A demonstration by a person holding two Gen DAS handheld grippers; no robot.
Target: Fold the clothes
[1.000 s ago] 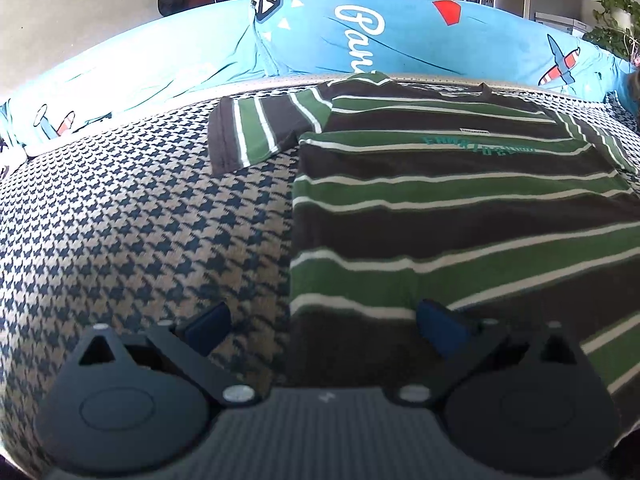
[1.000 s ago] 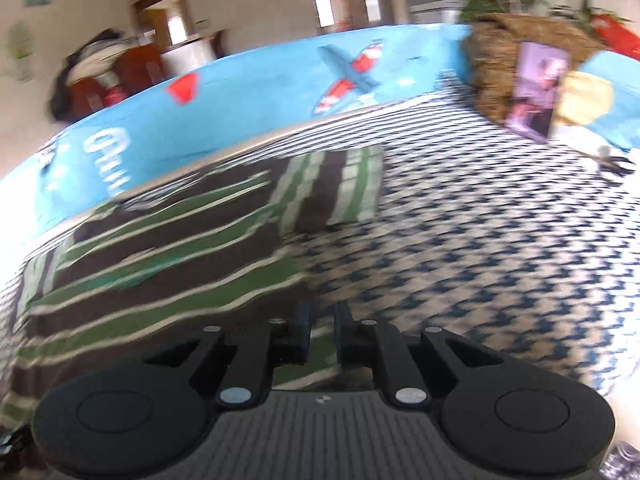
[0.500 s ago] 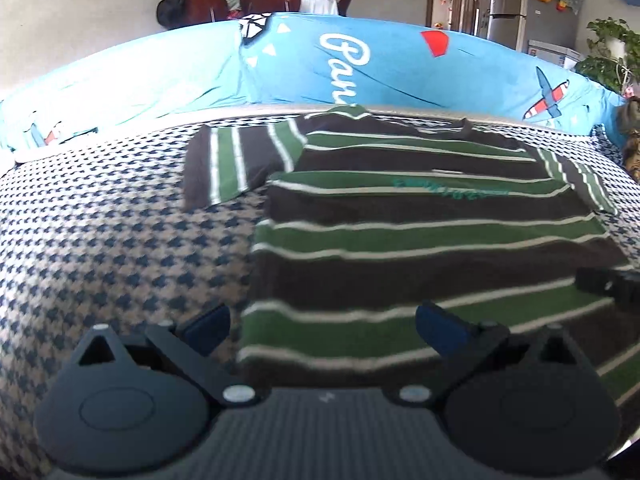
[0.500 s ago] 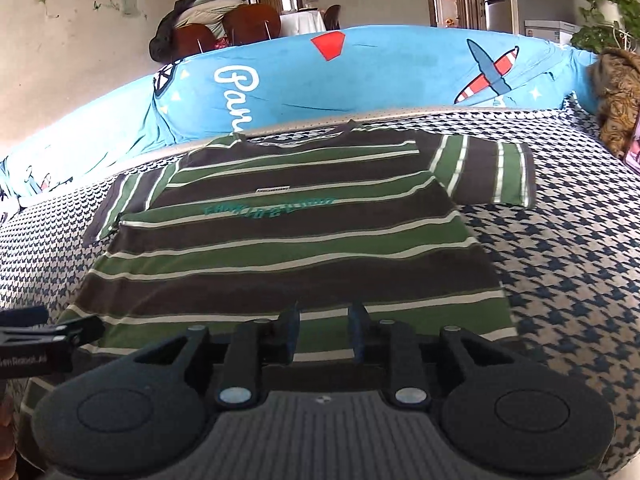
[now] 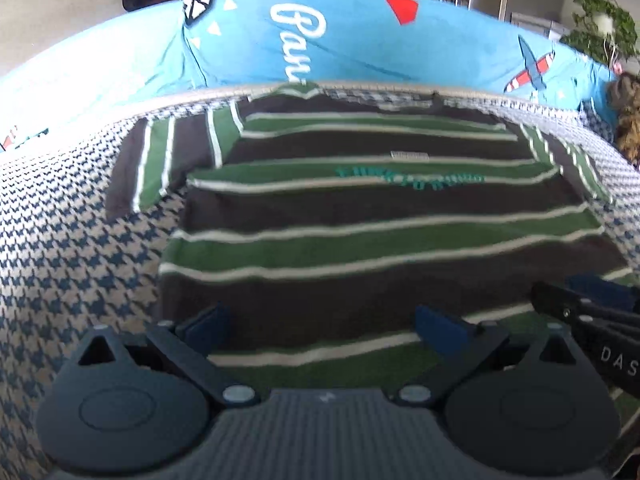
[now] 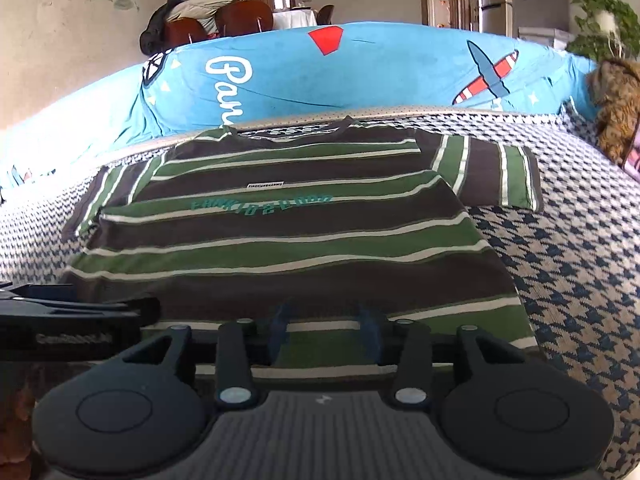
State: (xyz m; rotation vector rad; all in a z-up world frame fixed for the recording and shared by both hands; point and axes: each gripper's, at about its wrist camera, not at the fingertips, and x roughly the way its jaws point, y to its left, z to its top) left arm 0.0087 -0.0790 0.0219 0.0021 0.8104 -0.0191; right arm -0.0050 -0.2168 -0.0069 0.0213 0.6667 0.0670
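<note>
A soft knit T-shirt [image 6: 288, 240], banded in wide green and dark brown stripes with thin cream lines and teal lettering across the chest, lies flat on the bed [image 6: 580, 264], whose cover is a coarse blue-and-beige houndstooth weave. Its long axis runs from the near edge toward the far edge, collar pointing at the blue printed cushion [image 6: 360, 76], sleeves spread sideways. Over the hem, the left gripper [image 5: 320, 326] is spread wide; the right gripper [image 6: 326, 334] stands partly apart, holding nothing.

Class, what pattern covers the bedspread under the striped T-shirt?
Blue and beige houndstooth on the bedspread, clearest in the right wrist view.
</note>
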